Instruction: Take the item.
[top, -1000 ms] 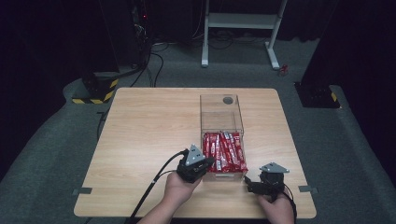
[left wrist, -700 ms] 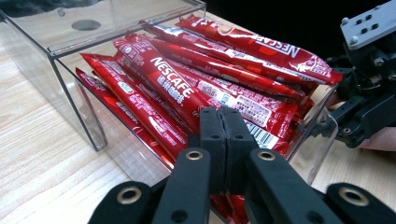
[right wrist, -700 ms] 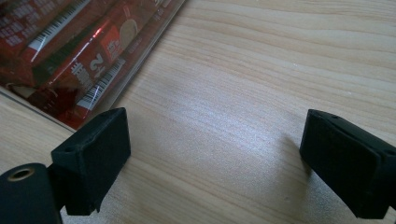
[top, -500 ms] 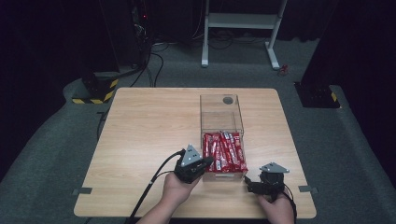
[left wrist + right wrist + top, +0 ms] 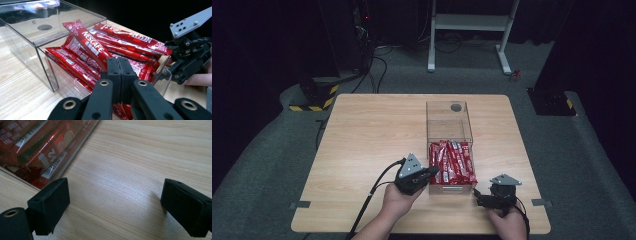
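Note:
A clear plastic box (image 5: 450, 124) stands on the wooden table (image 5: 367, 135), its near half packed with several red Nescafe sachets (image 5: 452, 162). My left gripper (image 5: 432, 173) is shut and sits at the box's near left corner. In the left gripper view its jaws (image 5: 120, 62) meet just in front of a tilted sachet (image 5: 87, 41); the sachet's near end runs behind the tips, and I cannot tell whether it is pinched. My right gripper (image 5: 477, 193) rests low by the box's near right corner, open (image 5: 115, 195) over bare wood, nothing between its fingers.
The box's far half has a clear lid with a round hole (image 5: 456, 107). Bare tabletop spreads to the left of the box. A white stand (image 5: 472, 30) and cables lie on the dark floor beyond the table.

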Demonstrator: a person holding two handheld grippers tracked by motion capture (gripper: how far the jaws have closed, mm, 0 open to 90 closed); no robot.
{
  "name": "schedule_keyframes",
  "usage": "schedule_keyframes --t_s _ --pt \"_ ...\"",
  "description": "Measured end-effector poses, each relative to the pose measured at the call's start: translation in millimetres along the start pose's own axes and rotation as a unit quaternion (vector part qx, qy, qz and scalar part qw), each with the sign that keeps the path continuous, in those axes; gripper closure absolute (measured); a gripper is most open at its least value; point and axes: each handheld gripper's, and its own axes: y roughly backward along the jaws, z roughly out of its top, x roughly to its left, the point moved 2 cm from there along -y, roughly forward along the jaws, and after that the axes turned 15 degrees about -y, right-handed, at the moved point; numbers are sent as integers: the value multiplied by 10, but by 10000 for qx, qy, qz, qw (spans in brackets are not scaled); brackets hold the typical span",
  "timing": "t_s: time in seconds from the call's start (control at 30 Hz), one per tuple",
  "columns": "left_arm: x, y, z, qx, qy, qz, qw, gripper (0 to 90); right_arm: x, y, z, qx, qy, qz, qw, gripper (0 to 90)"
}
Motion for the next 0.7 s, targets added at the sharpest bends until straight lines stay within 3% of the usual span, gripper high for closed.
schedule_keyframes --t_s 0.7 --pt "82 150 24 -285 81 48 9995 891 3 0 -2 -10 -14 -3 10000 84"
